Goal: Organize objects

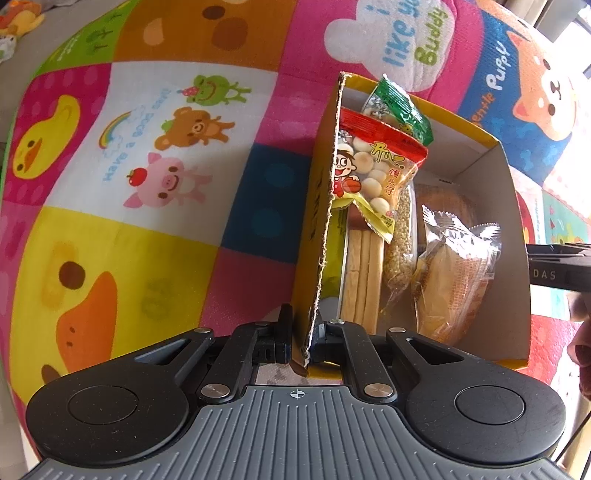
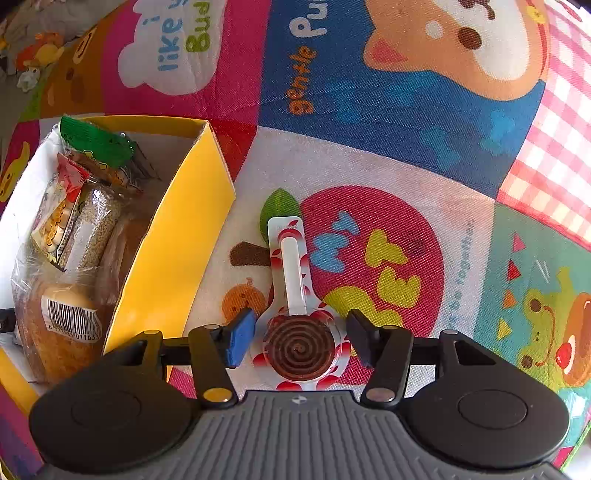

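On a quilted play mat (image 2: 369, 155) printed with cartoon ducks, a pig, a frog and a puppy stood a yellow cardboard box (image 1: 513, 229), open at the top. Grey floor showed past the mat's far edge, with a few soft toys (image 1: 20, 20) lying there, too blurred to name.

Left wrist view: left gripper (image 1: 299, 341) was clamped on the box's torn near wall, one finger outside, one inside. Packed in the box: a red snack bag (image 1: 373, 166) with round biscuits, a green packet (image 1: 402, 107) behind it, a pack of stick biscuits (image 1: 364, 273), a sesame bar (image 1: 400, 251) and a wrapped cake (image 1: 454, 273). The other tool's black body cut in at the right edge.

Right wrist view only: a wrapped spiral lollipop (image 2: 299, 343) lay flat on the mat just beside the box, outside it, stick pointing away. Right gripper (image 2: 301, 341) had its fingers spread wide either side of the candy disc, neither pad touching it. The cake's barcode label was seen from this side alone.
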Tool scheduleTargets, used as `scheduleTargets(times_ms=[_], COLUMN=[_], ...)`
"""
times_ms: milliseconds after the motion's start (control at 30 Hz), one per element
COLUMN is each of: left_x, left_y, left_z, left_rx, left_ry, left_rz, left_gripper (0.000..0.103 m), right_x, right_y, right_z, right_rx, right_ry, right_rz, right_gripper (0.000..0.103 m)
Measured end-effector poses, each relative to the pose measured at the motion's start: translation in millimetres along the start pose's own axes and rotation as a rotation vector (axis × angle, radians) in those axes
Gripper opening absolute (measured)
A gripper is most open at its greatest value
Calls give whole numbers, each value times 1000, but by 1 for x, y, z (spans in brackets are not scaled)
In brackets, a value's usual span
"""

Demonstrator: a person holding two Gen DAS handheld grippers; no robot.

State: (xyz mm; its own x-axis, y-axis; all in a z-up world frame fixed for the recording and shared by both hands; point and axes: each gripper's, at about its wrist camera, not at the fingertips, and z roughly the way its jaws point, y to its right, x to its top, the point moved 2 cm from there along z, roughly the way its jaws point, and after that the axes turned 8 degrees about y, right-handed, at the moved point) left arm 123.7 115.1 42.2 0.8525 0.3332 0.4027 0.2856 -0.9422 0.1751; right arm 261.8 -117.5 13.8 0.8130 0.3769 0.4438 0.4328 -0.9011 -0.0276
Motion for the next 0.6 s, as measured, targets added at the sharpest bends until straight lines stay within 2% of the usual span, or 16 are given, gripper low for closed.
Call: scheduleTargets(times_ms=[133,167,233,367,433,500,600], left_x=[1,2,2,1,1,1,0], left_y=[-1,-2,-5,-8,-9,-10,-10], left_z=[2,2,2,3,3,3,3], left_rx=[-14,-22,-39,-64,-72,-79,-81], left_ry=[-19,-24,-33,-50,-54,-53,-46], left_rz=[12,11,8,14,16,19,20], left_gripper=[10,10,11,12,12,12,13], right_x=[-1,-3,-7,-31,-40,-48,-53], right_y=[-19,-23,-28,-38,-34,-25,-14], right_z=[-6,-8,-12,-32,-36,-43,-50], right_rx=[-25,-25,-22,-30,-26,0,-9], right_ry=[-11,-19,-32,-40,-40,-17,4], right_rz=[-2,2,15,47,92,158,177], right_gripper=[48,44,44,44,47,56,57])
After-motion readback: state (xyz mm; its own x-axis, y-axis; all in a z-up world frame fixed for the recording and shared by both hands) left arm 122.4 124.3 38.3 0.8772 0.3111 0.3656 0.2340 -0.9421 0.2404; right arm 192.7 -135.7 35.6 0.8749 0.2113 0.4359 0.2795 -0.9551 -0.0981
